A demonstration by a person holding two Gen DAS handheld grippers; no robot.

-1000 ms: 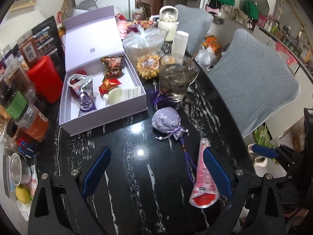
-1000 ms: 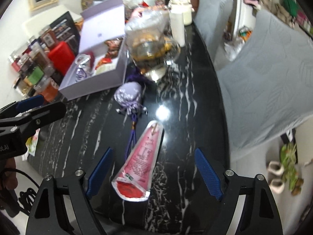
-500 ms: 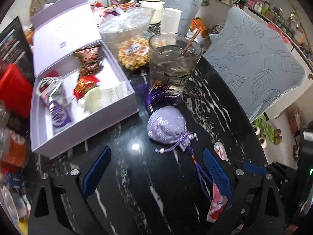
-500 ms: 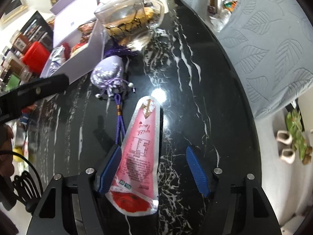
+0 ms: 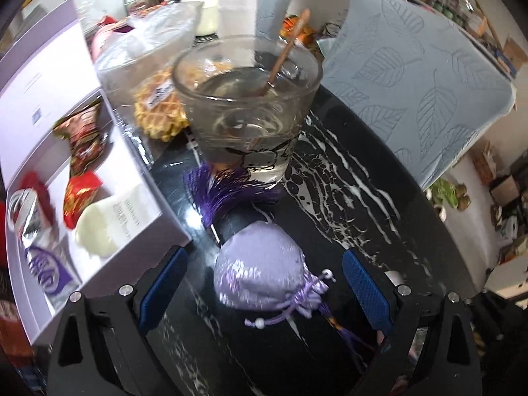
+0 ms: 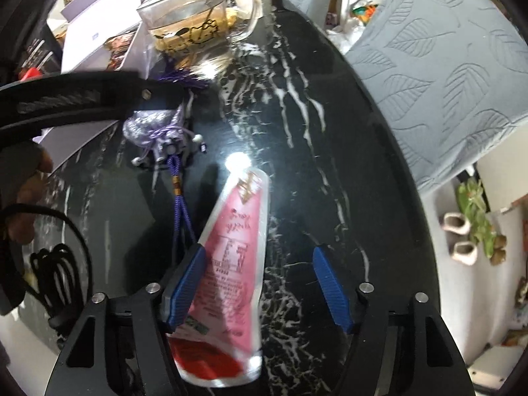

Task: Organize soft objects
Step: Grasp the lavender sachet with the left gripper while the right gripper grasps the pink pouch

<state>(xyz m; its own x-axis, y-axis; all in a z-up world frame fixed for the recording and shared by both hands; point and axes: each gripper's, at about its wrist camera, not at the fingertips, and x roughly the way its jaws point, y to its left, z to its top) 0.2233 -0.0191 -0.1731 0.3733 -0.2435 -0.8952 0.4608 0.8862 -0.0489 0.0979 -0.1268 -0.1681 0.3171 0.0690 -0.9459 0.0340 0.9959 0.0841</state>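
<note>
The black marbled worktop (image 5: pixel 346 178) fills both views, but only the left wrist view looks down into the open lilac box (image 5: pixel 138 198) of snack packets at its edge, beside a glass cup (image 5: pixel 247 99) with a wooden stirrer. The right wrist view alone shows the whole pink pouch (image 6: pixel 231 264) lying flat on the worktop, its lower part between the spread fingers of the right gripper (image 6: pixel 259 283), the left finger touching its edge. The lilac sachet (image 5: pixel 264 274) sits between the wide-open fingers of the left gripper (image 5: pixel 262 283), neither pad touching it. Its purple cord (image 6: pixel 180 204) trails toward the pouch.
</note>
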